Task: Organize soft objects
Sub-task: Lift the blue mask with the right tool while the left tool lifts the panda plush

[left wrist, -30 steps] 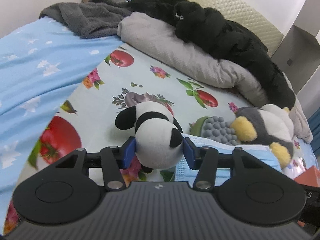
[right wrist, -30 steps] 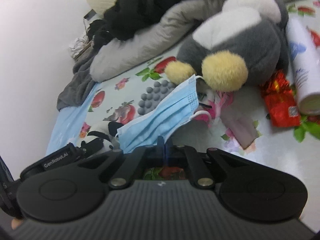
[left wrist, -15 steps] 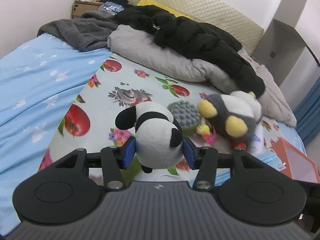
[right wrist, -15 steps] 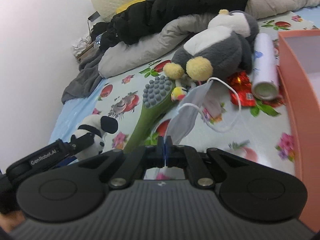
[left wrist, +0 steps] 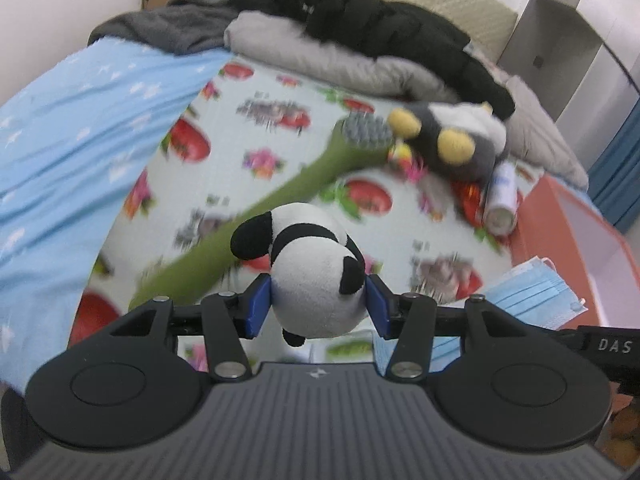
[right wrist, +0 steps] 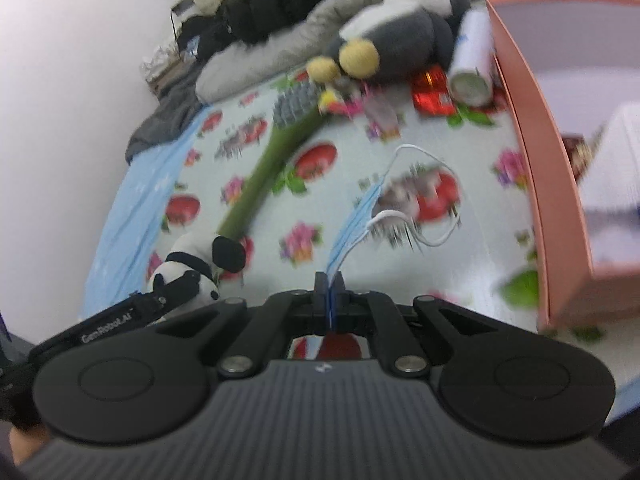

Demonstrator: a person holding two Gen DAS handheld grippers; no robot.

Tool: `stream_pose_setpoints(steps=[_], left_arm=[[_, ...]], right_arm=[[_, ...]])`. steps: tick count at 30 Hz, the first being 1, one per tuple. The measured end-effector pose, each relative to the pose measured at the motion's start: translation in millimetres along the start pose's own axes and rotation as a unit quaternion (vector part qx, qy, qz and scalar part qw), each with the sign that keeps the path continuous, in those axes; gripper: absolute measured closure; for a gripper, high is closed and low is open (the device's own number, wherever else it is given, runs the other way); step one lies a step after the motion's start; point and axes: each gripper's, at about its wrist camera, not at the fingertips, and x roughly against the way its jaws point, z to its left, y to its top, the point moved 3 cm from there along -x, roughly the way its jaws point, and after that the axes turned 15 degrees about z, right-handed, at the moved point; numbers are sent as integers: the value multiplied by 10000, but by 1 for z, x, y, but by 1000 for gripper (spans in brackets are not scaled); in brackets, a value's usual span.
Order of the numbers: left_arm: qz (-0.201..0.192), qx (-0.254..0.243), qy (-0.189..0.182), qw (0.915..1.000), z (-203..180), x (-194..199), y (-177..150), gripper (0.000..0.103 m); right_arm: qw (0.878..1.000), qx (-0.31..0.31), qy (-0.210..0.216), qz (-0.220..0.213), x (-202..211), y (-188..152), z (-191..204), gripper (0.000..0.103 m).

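Observation:
My left gripper point(left wrist: 318, 310) is shut on a small black-and-white plush panda point(left wrist: 312, 268), held above the fruit-print bedsheet point(left wrist: 400, 236). The right gripper point(right wrist: 329, 284) is shut on the edge of a blue face mask point(right wrist: 360, 220), which hangs edge-on with its white ear loops trailing. That mask point(left wrist: 532, 296) also shows at the right of the left wrist view. A grey penguin plush point(right wrist: 400, 36) with yellow feet lies further back on the bed. The panda point(right wrist: 192, 268) and left gripper appear at the lower left of the right wrist view.
A pink open box point(right wrist: 560, 184) stands at the right, with pale items inside. A long green brush point(right wrist: 276, 160) with a grey studded head, a white spray can point(right wrist: 472, 60) and a red wrapper point(right wrist: 432, 92) lie on the sheet. Black and grey bedding point(left wrist: 360, 36) is piled behind.
Both grippers have drawn back from the penguin and bedding towards the pink box, carrying the panda and the mask. The mask has lifted off the sheet and uncovered the green brush.

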Motion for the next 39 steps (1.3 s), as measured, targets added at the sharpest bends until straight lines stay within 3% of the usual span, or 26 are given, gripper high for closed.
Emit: stream_pose_setpoints(steps=[7, 14, 15, 16, 18, 23, 25, 28, 33, 39], left_arm=[[389, -249, 147, 9988, 4, -16, -45, 46], [397, -272, 110, 9988, 8, -20, -52, 42], [408, -256, 99, 9988, 8, -21, -51, 42], [431, -235, 75, 9988, 9, -21, -51, 42], [464, -202, -29, 9987, 10, -21, -51, 41], [415, -201, -200, 9987, 12, -18, -51, 33], [400, -218, -239, 9987, 12, -17, -50, 33], [362, -212, -248, 9988, 13, -18, -48, 33], [409, -249, -177, 9987, 13, -25, -45, 33], [491, -343, -64, 9982, 12, -35, -44, 34]], right_arm=[[9988, 16, -270, 397, -22, -36, -24, 96], [9973, -57, -319, 665, -29, -46, -41, 93], [9968, -4, -386, 698, -28, -46, -41, 82], [9964, 43, -455, 718, -26, -47, -40, 61], [9960, 153, -570, 678, -21, -48, -37, 47], [9928, 507, -874, 650, -11, -48, -30, 48], [9917, 638, -947, 591, -8, -47, -28, 33], [9907, 840, -994, 392, -5, -43, -22, 23], [9886, 1079, -959, 433, -28, -33, -14, 23], [9799, 1425, -1217, 680, -72, -28, -11, 23]])
